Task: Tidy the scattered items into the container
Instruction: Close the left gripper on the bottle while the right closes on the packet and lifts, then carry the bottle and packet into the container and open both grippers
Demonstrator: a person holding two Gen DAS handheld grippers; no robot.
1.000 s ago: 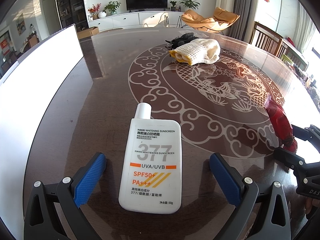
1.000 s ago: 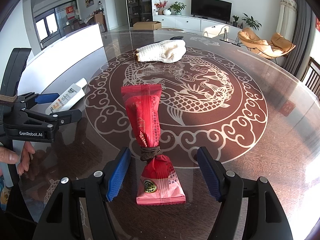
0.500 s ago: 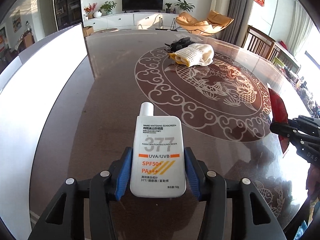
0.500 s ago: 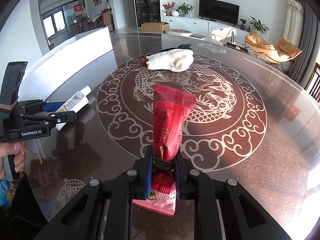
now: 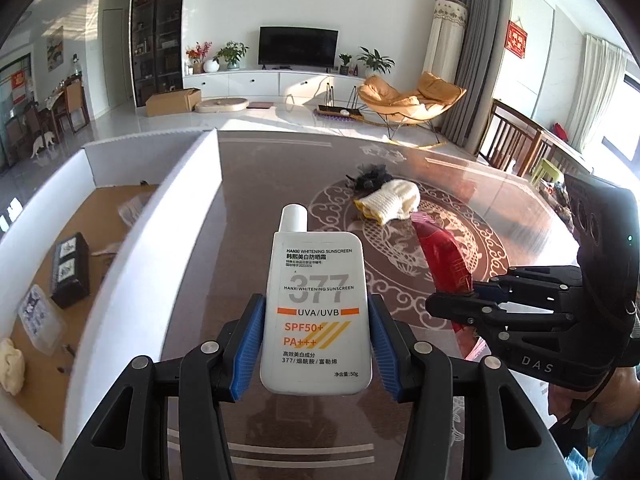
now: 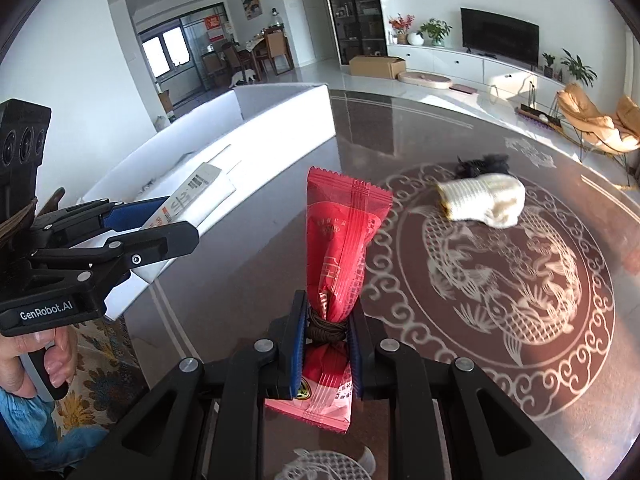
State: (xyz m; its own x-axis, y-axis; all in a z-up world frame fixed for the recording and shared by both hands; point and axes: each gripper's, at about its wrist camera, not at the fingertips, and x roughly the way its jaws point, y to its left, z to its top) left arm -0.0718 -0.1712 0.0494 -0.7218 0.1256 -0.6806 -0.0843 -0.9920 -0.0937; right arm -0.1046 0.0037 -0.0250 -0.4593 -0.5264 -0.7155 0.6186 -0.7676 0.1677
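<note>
My left gripper (image 5: 316, 344) is shut on a white sunscreen bottle (image 5: 316, 308), held upright above the table with its blue pads on both sides. In the right wrist view the same gripper (image 6: 160, 224) and bottle (image 6: 188, 196) hang beside the white box (image 6: 280, 136). My right gripper (image 6: 326, 344) is shut on a red snack packet (image 6: 344, 248), pinched at its tied waist and lifted off the table. The left wrist view shows that packet (image 5: 444, 256) in the right gripper (image 5: 472, 296). The white-walled box (image 5: 172, 208) lies to the left, with several items on its brown floor.
A cream knitted cloth (image 5: 390, 202) and a dark fuzzy item (image 5: 370, 174) lie further out on the patterned round table (image 6: 500, 272). A person's hand (image 6: 36, 356) holds the left gripper's handle. Chairs stand beyond the table at the right.
Both grippers closed on their items, the left on the sunscreen bottle and the right on the red packet. Both then rose off the table and swung toward the white box.
</note>
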